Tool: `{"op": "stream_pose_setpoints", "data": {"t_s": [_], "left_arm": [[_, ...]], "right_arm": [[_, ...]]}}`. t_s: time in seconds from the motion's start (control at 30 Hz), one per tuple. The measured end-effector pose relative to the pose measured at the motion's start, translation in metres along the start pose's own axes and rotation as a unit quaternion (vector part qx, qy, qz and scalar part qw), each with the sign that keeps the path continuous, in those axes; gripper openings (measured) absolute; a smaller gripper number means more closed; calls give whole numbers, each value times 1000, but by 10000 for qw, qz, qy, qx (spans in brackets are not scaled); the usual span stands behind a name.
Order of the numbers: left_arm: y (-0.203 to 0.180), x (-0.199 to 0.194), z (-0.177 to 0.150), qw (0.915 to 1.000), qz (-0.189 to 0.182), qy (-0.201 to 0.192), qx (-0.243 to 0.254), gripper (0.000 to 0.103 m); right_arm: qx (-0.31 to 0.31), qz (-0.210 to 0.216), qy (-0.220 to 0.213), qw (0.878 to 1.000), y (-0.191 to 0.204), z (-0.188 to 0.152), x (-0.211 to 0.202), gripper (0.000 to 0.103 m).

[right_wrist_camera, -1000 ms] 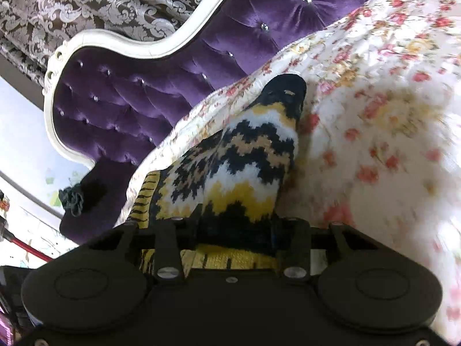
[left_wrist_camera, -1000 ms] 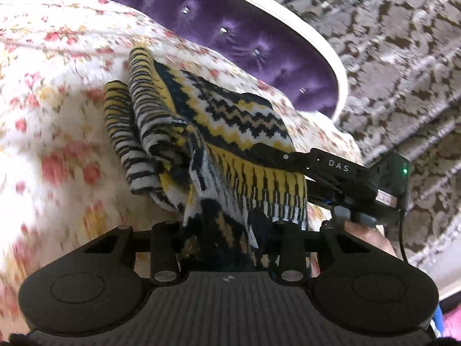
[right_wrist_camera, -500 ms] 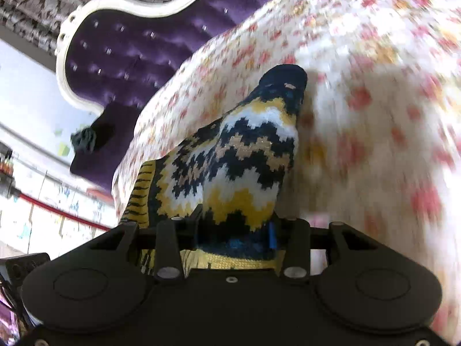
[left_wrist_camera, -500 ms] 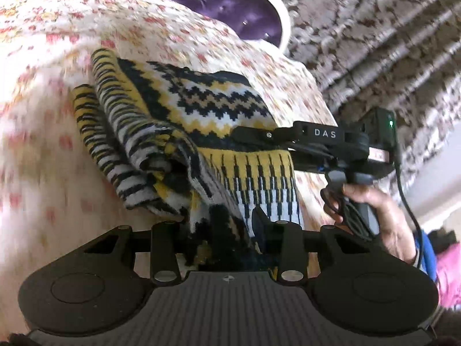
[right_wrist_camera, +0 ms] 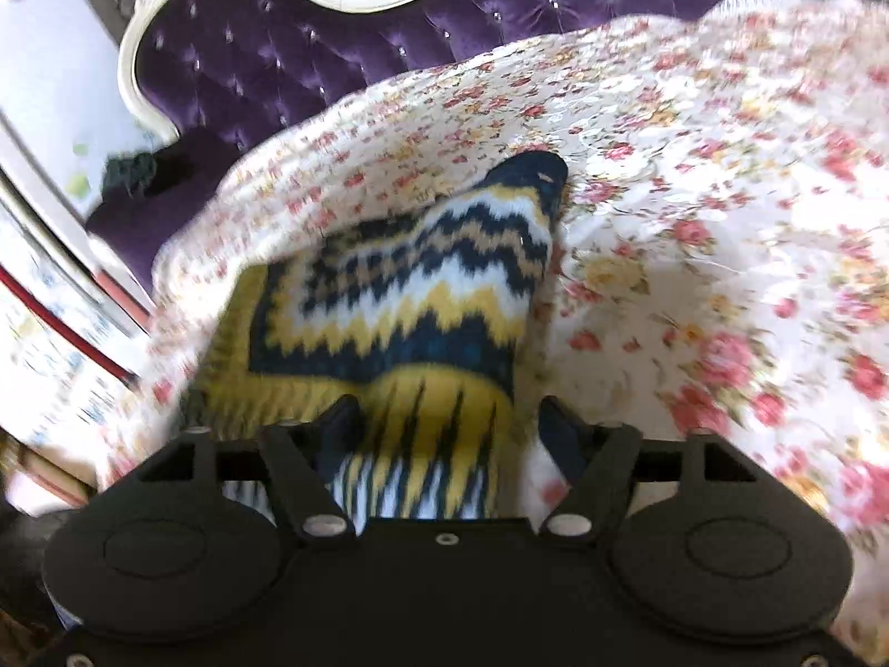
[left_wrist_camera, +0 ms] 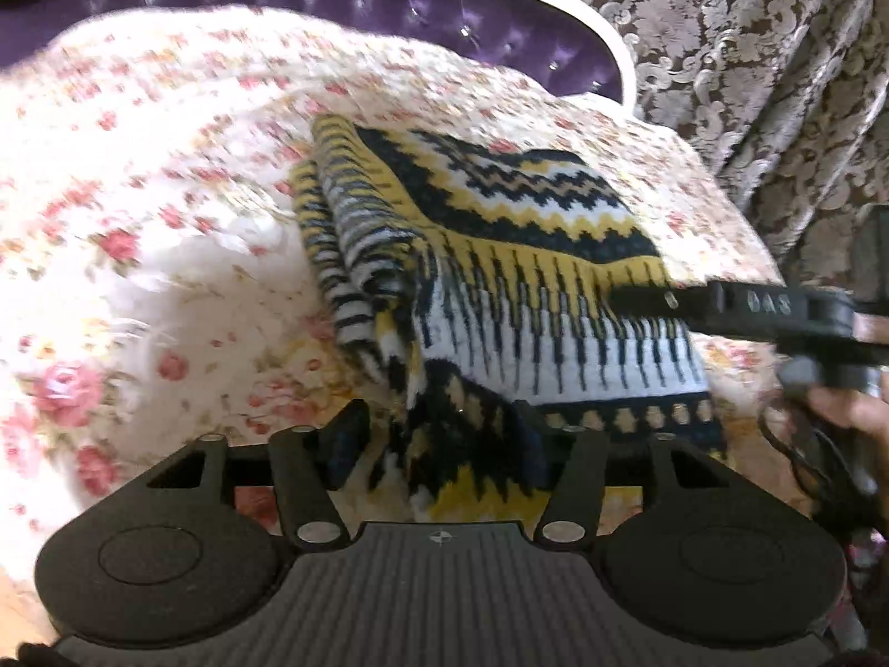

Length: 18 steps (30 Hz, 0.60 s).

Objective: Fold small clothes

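A knit sweater [left_wrist_camera: 500, 233] with yellow, navy and white zigzags lies folded on the floral bedspread [left_wrist_camera: 166, 222]. My left gripper [left_wrist_camera: 441, 436] is at its near bunched corner. Its jaws are opening, fabric still lies between them, and the left finger stands off the cloth. In the right wrist view the sweater [right_wrist_camera: 411, 289] reaches away to a dark pointed end. My right gripper [right_wrist_camera: 453, 431] is at its striped edge. Its jaws are opening too, with cloth between them and a gap at the right finger. In the left wrist view, one of its fingers [left_wrist_camera: 639, 300] lies over the yellow band.
A purple tufted headboard [right_wrist_camera: 311, 55] with a white frame runs behind the bed. Patterned brown curtains [left_wrist_camera: 750, 55] hang at the right. A person's hand [left_wrist_camera: 850, 406] holds the right gripper near the bed's edge. Open bedspread [right_wrist_camera: 722, 222] stretches right of the sweater.
Both grippers were shut on the sweater's edge and have now spread their jaws apart. Both views have swung sideways across the bed, and the sweater lies flatter on the bedspread.
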<state>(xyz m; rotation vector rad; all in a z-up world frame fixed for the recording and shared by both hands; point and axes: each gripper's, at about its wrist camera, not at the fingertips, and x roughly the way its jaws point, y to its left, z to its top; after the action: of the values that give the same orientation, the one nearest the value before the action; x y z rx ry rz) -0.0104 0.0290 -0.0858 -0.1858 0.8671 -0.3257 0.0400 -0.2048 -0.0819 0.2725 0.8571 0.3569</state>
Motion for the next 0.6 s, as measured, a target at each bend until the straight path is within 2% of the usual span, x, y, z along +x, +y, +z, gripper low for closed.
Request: {"op": "stream_pose_setpoints", "data": {"t_s": [0.07,0.2,0.27,0.33,0.43,0.5,0.6], "left_arm": [[-5,-9,-4,9994,285,-164,104,59],[-17,-31,-7,9935,892,-545,449,65],[-25,-39,-2,9882,1119,-813,665,71],[-32,-45,6,9819,1284,-1107,850,74],[-36,-44,24,9758,1480,-1364,855,79],[-34,-39,38,9748,1581,-1375,767,80],[-28,-31,55,9770,1617,-1290,527,80]], "right_arm": [[-212,-212,-18,9995,6,-9,-5,82],[-380,-348,2,9987,12,-25,-19,83],[-559,-489,-129,9972,18,-30,-29,92],[-714,-635,-431,9945,25,-32,-41,101],[-870,-876,-1035,9869,33,-27,-55,103],[-932,-1253,-1322,9789,39,-20,-57,103],[-870,-1879,-1429,9678,43,-8,-48,103]]}}
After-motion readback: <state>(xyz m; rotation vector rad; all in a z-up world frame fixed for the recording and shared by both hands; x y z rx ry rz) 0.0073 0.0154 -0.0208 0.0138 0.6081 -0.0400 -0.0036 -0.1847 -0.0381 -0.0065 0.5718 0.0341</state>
